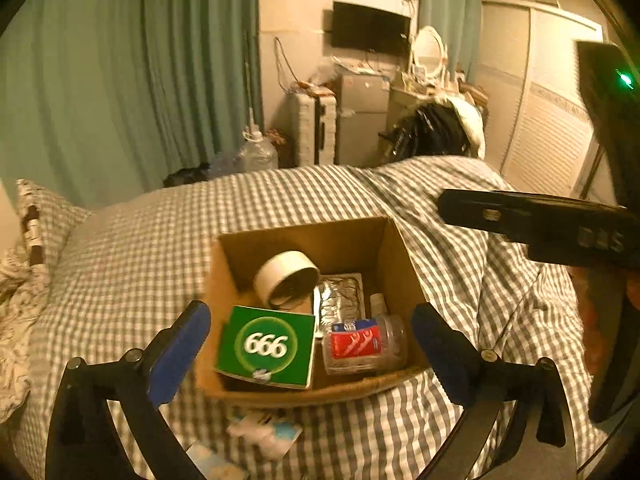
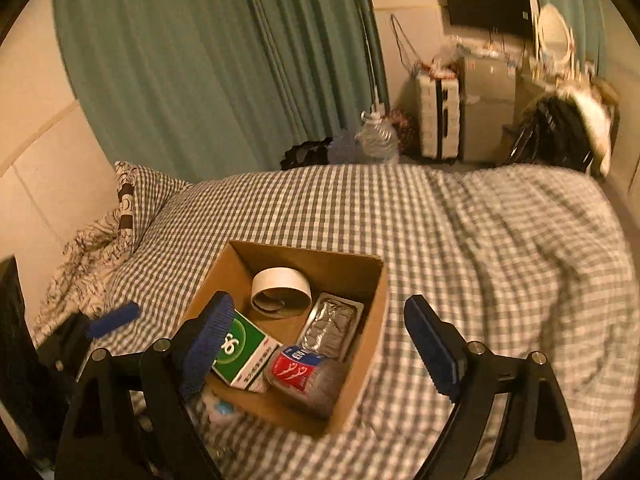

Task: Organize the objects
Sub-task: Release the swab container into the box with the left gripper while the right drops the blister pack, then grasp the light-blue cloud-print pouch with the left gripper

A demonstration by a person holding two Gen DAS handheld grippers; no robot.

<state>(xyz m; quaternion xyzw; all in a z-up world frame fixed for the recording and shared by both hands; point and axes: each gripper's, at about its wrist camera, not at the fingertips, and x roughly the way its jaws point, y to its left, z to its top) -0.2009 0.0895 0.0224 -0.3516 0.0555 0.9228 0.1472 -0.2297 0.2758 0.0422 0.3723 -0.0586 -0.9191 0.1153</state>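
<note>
An open cardboard box (image 1: pixel 394 256) sits on the checked bed cover; it also shows in the right wrist view (image 2: pixel 360 344). Inside lie a green "666" carton (image 1: pixel 266 346) (image 2: pixel 240 346), a white tape roll (image 1: pixel 286 278) (image 2: pixel 280 284), a foil blister pack (image 1: pixel 340 298) (image 2: pixel 330 326), a clear jar with a red label (image 1: pixel 364 344) (image 2: pixel 306 376) and a small white bottle (image 1: pixel 378 304). My left gripper (image 1: pixel 310 354) is open and empty above the box's near side. My right gripper (image 2: pixel 320 344) is open and empty over the box.
White and blue packets (image 1: pixel 264 428) lie on the cover in front of the box. Pillows (image 2: pixel 100 236) are at the left. The right gripper's black body (image 1: pixel 560 228) hangs at the right of the left wrist view. Curtains, fridge and wardrobe stand beyond the bed.
</note>
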